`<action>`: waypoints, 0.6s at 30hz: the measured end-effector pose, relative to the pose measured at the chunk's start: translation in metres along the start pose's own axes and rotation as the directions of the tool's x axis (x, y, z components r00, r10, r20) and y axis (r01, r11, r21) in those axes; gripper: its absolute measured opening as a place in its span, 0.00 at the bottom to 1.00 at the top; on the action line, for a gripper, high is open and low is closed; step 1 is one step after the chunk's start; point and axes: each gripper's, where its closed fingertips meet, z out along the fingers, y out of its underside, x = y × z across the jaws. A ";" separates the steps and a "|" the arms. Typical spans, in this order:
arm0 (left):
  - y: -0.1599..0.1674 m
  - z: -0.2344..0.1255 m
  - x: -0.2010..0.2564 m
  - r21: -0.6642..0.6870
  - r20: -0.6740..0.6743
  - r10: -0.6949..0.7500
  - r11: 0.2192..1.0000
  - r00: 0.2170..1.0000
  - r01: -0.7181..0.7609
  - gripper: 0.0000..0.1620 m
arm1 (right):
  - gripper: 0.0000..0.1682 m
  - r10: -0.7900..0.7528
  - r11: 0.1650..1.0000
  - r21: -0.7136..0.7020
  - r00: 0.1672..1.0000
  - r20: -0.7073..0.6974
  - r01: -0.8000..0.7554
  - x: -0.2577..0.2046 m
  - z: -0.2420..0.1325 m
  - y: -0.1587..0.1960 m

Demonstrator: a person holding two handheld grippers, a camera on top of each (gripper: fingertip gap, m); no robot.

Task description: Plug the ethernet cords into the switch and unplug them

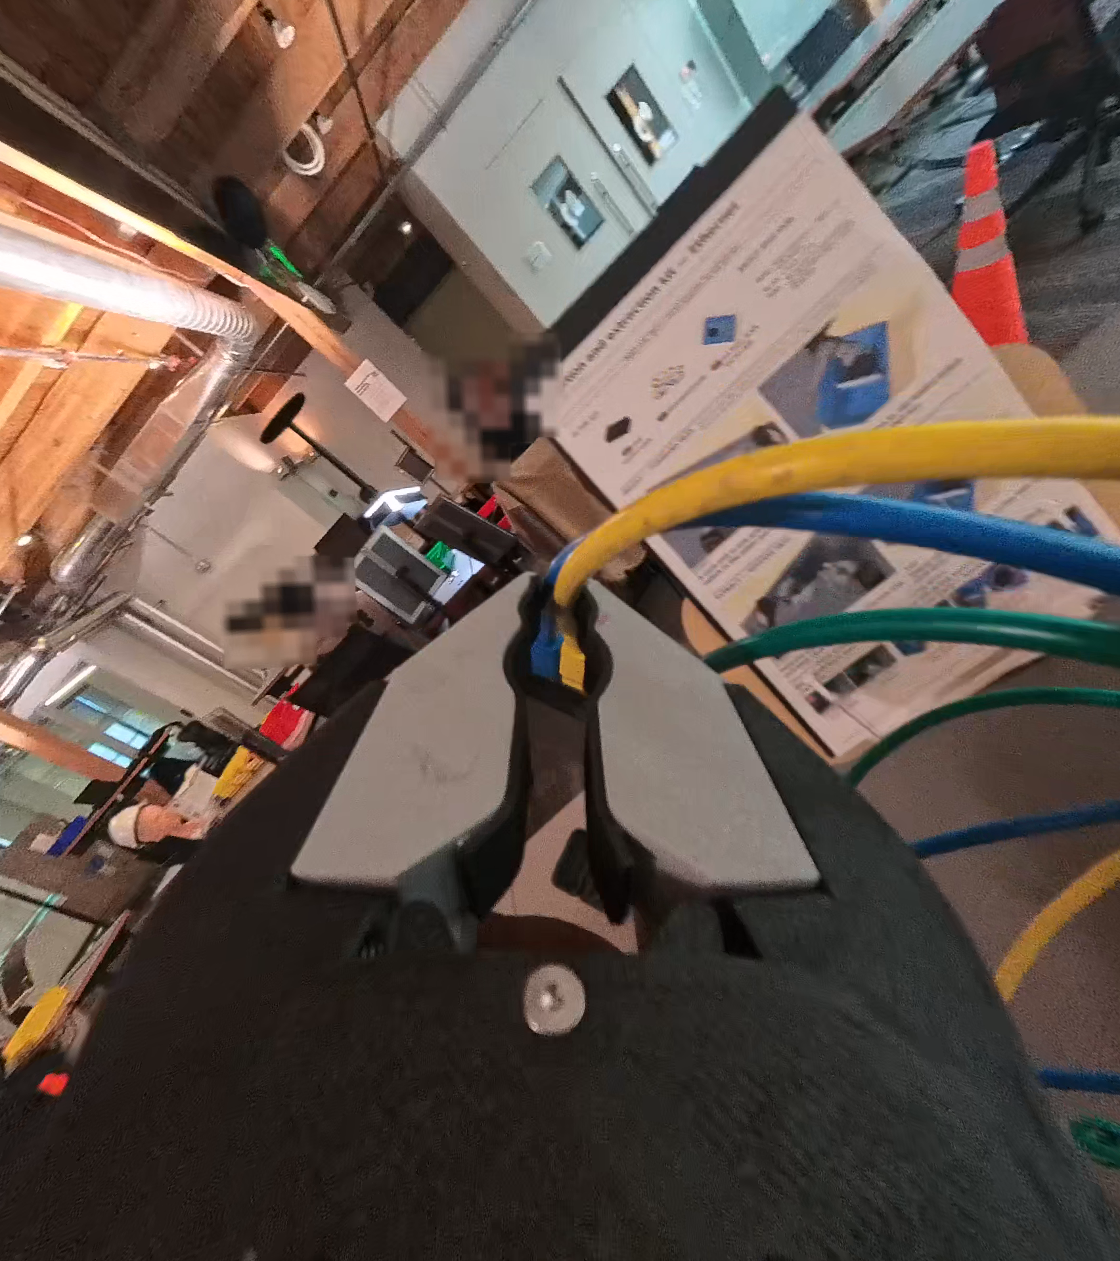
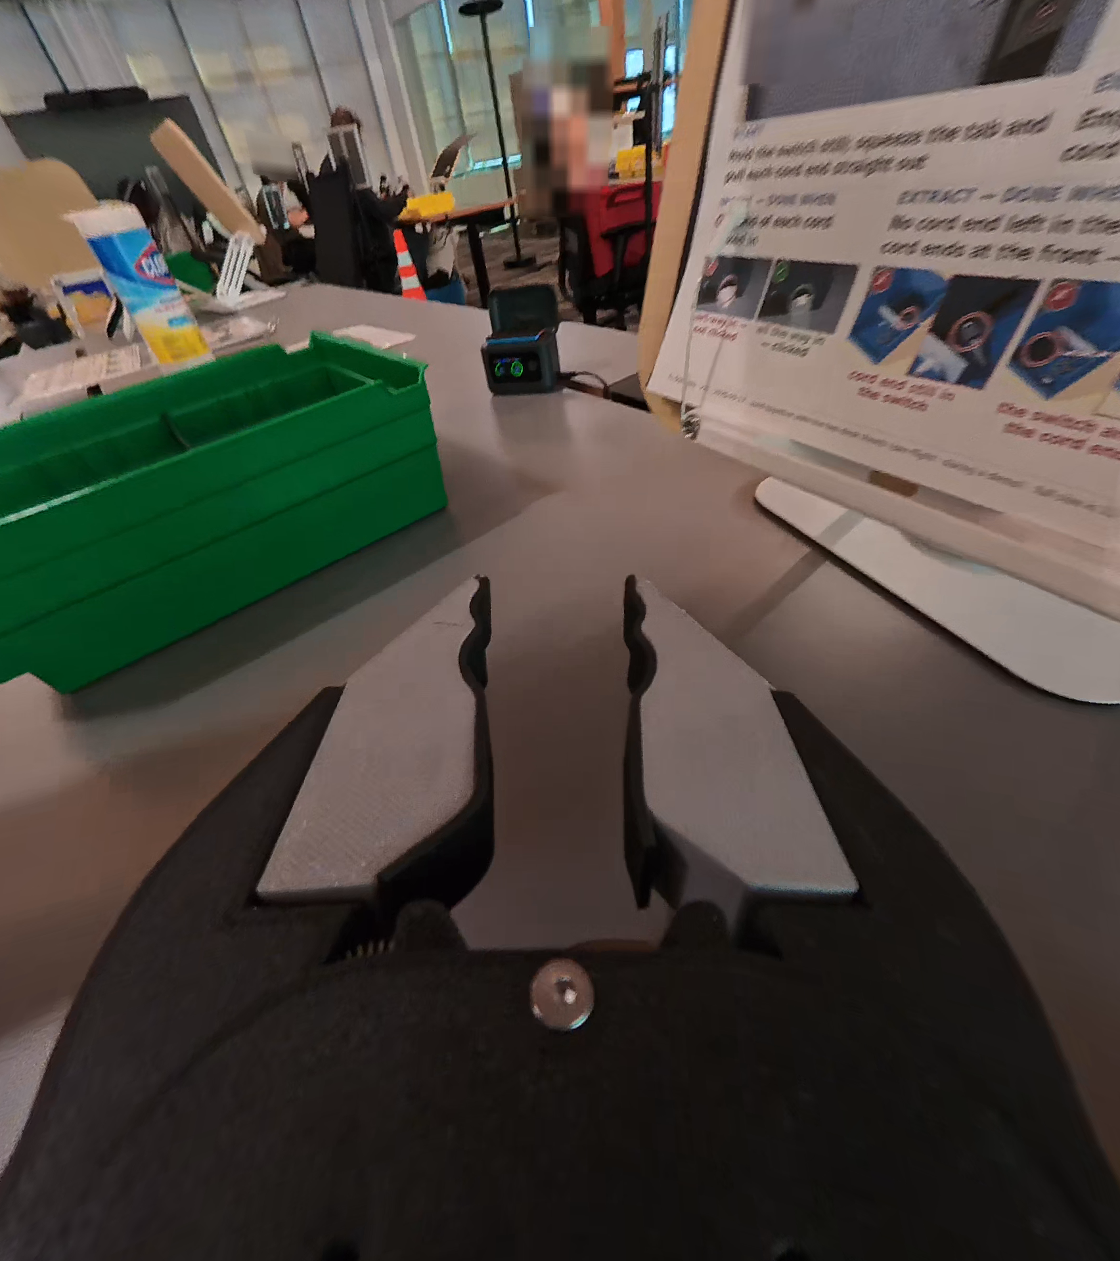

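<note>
Ethernet cords are bunched at the left gripper [image 1: 560, 645], whose jaws are closed on the blue plug [image 1: 545, 654] and the yellow plug [image 1: 572, 663] side by side, the plugs' long axes running along the fingers while the yellow cord [image 1: 884, 458] and blue cord [image 1: 953, 532] arc away to the right above the green cords [image 1: 953, 624]. The right gripper [image 2: 557, 614] is spread wide and empty over the grey table [image 2: 611, 443], with a green bin [image 2: 188, 505] ahead on its left. No switch shows in either view, so I cannot tell which way it lies; the left gripper is clearly the one nearer the cords.

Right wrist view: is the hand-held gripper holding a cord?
No, the right hand-held gripper is open, with only bare grey table between its fingers.
</note>
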 end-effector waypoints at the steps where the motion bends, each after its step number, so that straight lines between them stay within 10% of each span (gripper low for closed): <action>1: 0.011 0.001 0.026 0.018 -0.037 0.003 1.000 0.999 -0.003 0.05 | 0.22 0.012 1.000 0.020 1.000 -0.005 -0.012 0.003 -0.003 -0.004; 8: 0.110 0.030 0.207 0.095 -0.183 -0.037 0.994 0.982 0.056 0.05 | 0.26 0.054 0.994 0.095 0.998 0.036 -0.057 0.011 -0.016 -0.022; 18: 0.142 0.032 0.335 0.406 -0.242 0.102 0.914 0.965 0.005 0.04 | 0.37 0.089 0.990 0.098 0.991 0.095 -0.098 0.013 -0.021 -0.029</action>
